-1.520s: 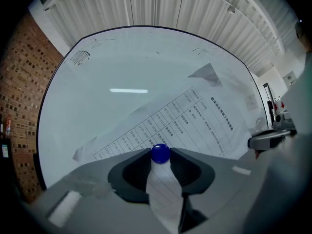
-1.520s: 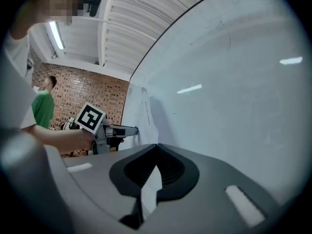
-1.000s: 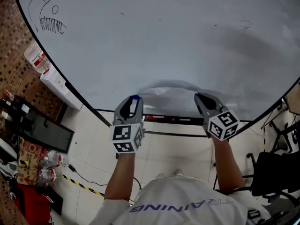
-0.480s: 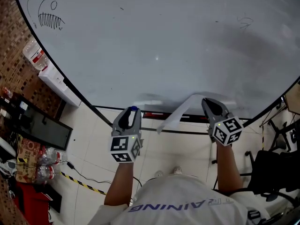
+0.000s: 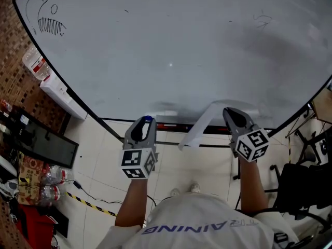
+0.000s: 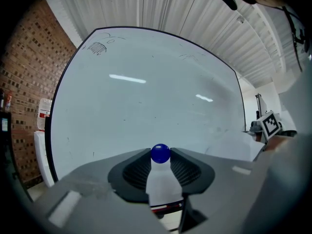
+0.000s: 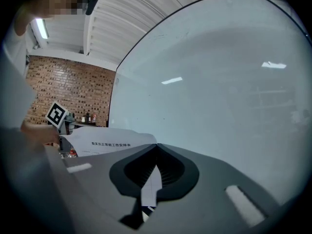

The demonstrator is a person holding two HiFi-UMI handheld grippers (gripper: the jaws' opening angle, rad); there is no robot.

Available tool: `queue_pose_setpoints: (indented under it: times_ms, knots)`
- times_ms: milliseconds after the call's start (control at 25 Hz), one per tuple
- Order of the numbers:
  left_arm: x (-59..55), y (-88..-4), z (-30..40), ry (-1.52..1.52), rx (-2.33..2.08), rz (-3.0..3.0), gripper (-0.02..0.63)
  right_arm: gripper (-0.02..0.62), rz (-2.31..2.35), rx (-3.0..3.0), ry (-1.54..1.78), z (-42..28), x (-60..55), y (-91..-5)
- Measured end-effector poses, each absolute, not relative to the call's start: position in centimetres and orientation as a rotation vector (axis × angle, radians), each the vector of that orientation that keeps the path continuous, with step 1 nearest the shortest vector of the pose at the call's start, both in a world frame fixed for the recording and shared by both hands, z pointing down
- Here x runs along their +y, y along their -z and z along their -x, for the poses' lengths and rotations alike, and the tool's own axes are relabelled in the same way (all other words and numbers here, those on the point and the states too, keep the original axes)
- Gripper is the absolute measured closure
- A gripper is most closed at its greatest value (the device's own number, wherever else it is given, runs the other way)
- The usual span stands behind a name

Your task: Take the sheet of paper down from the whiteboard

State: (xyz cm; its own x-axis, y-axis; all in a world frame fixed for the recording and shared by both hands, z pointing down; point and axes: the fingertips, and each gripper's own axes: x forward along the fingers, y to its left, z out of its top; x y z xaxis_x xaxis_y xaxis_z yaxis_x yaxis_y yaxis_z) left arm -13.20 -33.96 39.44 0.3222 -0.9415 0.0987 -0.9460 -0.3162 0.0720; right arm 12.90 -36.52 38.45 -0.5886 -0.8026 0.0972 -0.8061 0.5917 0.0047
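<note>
– Where is the sheet of paper [image 5: 198,126] now?

– Off the whiteboard [image 5: 171,45]. A second ago it lay spread flat against the board's lower edge, between the two grippers. Now it hangs as a curled strip just left of the right gripper [image 5: 229,111], in front of the board's bottom rail.

– Is it held?

– Yes. The right gripper's jaws are pinched together on one corner of it. The rest fans out to the side, with a printed line showing.

– And the left gripper [image 5: 147,121]?

– It is clamped on a small blue ball [image 6: 160,153] at the jaw tips, as before. The ball is probably the head of a magnet, though I can't be sure. This gripper is clear of the sheet and has hardly shifted.
</note>
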Motion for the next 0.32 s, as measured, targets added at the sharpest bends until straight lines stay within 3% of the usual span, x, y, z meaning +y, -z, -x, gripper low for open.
queue_pose_setpoints:
  times_ms: [320]
  knots:
    - [-33.95, -39.07, 12.73, -0.050, -1.761, -2.460, 0.472, 0.588, -1.378, -2.722, -0.054, -13.27, -36.23, -38.24]
